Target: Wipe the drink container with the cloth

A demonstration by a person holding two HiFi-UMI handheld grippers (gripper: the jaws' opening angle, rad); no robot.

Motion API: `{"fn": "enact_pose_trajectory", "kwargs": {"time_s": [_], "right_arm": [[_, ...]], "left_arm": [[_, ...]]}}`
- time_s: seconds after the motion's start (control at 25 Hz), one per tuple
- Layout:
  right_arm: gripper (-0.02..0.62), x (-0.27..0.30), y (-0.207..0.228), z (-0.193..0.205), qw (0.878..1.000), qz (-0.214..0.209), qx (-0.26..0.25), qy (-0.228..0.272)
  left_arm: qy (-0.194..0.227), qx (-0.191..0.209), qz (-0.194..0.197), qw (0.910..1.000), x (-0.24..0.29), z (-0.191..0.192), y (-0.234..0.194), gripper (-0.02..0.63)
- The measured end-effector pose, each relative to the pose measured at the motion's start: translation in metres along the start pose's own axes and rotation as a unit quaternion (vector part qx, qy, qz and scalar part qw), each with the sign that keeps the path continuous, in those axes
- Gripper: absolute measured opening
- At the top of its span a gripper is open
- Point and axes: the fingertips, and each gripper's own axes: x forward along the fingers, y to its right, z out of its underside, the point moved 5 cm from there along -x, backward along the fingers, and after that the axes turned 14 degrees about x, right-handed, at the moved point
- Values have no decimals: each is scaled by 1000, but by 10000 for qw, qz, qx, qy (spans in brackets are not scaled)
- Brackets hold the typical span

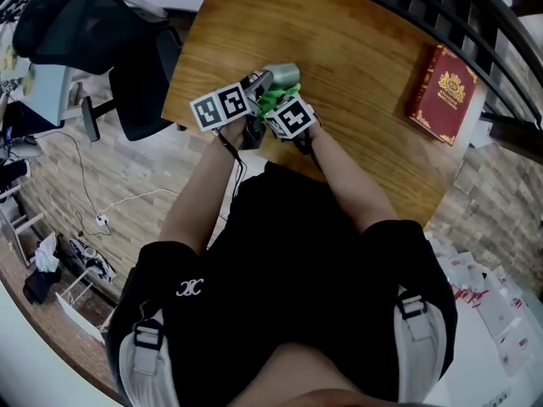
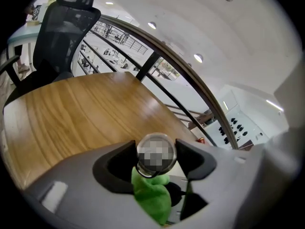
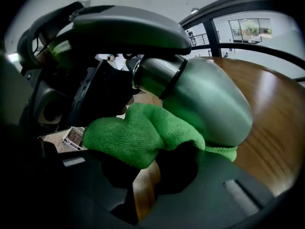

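The drink container (image 1: 282, 75), pale green with a metal neck, is held tilted over the wooden table (image 1: 356, 32) near its front edge. My left gripper (image 1: 259, 85) is shut on it; in the left gripper view the container (image 2: 156, 152) sits end-on between the two jaws of the left gripper (image 2: 156, 159). My right gripper (image 1: 277, 102) is shut on the green cloth (image 1: 271, 100). In the right gripper view the cloth (image 3: 136, 135) is bunched in the right gripper (image 3: 143, 151) and pressed against the underside of the container's body (image 3: 209, 104). The cloth (image 2: 153, 194) also shows below the container.
A red book (image 1: 444, 94) lies at the table's right side. A black office chair (image 1: 127, 66) stands off the table's left edge. A dark railing (image 1: 475, 7) runs behind the table. The person's legs fill the lower middle of the head view.
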Motion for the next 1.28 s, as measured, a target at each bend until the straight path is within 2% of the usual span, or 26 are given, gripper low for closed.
{"fn": "enact_pose_trajectory", "kwargs": {"time_s": [0.28, 0.4, 0.6, 0.8, 0.92, 1.08, 1.16, 1.28], "right_arm": [[54, 11, 2, -3, 9972, -269, 528, 467], [54, 4, 3, -1, 9961, -389, 600, 510], [54, -24, 2, 0, 9961, -489, 446, 585], [55, -57, 5, -5, 9939, -415, 437, 918], [55, -76, 16, -12, 9909, -135, 518, 1238], [54, -103, 39, -26, 9793, 516, 650, 1843], [54, -119, 47, -33, 9714, 816, 544, 2161], [54, -146, 48, -41, 9582, 1134, 308, 2608]], "left_arm": [[-60, -123, 77, 9999, -3, 3, -4, 314], [-90, -74, 119, 9999, -3, 4, -5, 314], [-216, 274, 141, 9993, 1, 4, 0, 314], [-308, 638, 99, 9974, 4, 1, 5, 314], [-327, 743, 55, 9967, 5, -1, 5, 314], [-316, 978, -45, 9947, 7, -6, 6, 314], [-349, 1311, -105, 9907, 9, -8, 11, 314], [-408, 2030, -171, 9782, 11, -10, 24, 314]]}}
